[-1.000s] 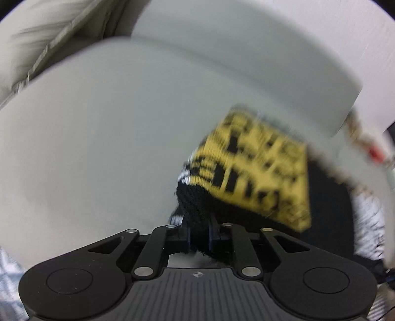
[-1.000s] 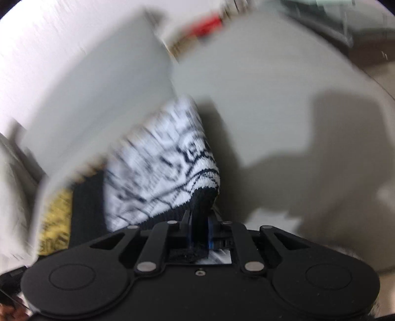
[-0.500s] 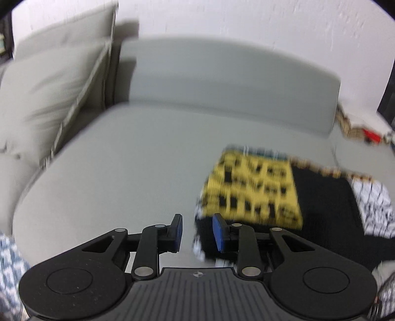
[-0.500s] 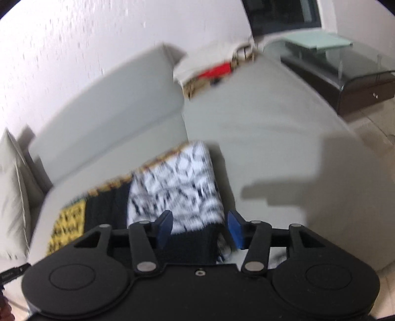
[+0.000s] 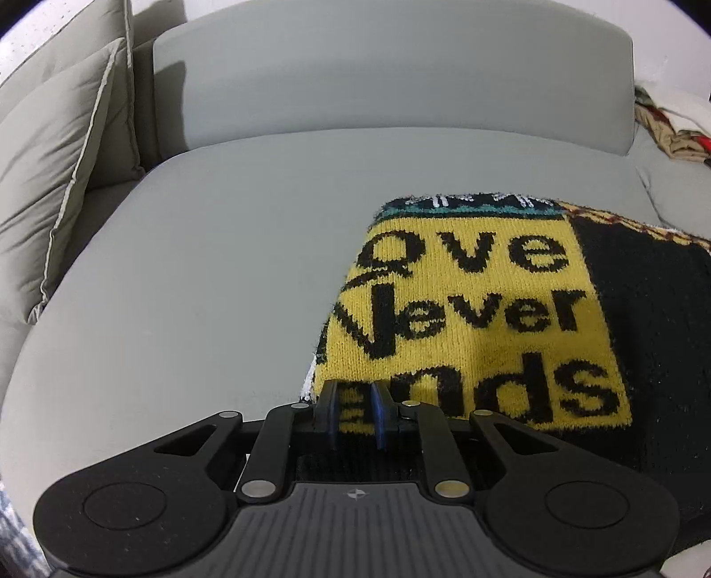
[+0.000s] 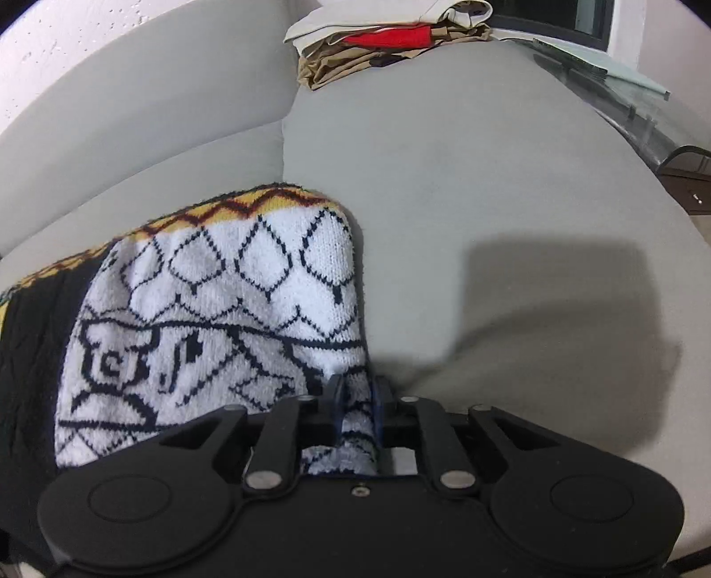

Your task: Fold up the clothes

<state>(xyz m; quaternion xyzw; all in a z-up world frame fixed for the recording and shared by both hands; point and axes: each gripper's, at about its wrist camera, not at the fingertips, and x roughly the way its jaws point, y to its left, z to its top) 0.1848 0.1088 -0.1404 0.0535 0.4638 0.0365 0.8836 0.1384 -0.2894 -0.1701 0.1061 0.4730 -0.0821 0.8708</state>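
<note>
A knitted sweater lies folded on the grey sofa seat (image 5: 200, 275). Its yellow panel with black letters (image 5: 471, 311) shows in the left wrist view, with black knit to the right of it. Its white panel with black line pattern (image 6: 213, 320) shows in the right wrist view. My left gripper (image 5: 354, 407) sits over the near edge of the yellow panel, jaws a little apart, with fabric showing between them. My right gripper (image 6: 357, 400) sits over the near right corner of the white panel, jaws a little apart around the knit.
A stack of folded clothes (image 6: 386, 40), beige with a red layer, lies at the far end of the sofa. Grey cushions (image 5: 57, 169) stand at the left. A glass table (image 6: 622, 84) is beyond the sofa's right edge.
A second ago both grippers were shut on the sweater and carrying it. They opened half a second ago and drew back. Now both have come in over the sweater's near edge.
</note>
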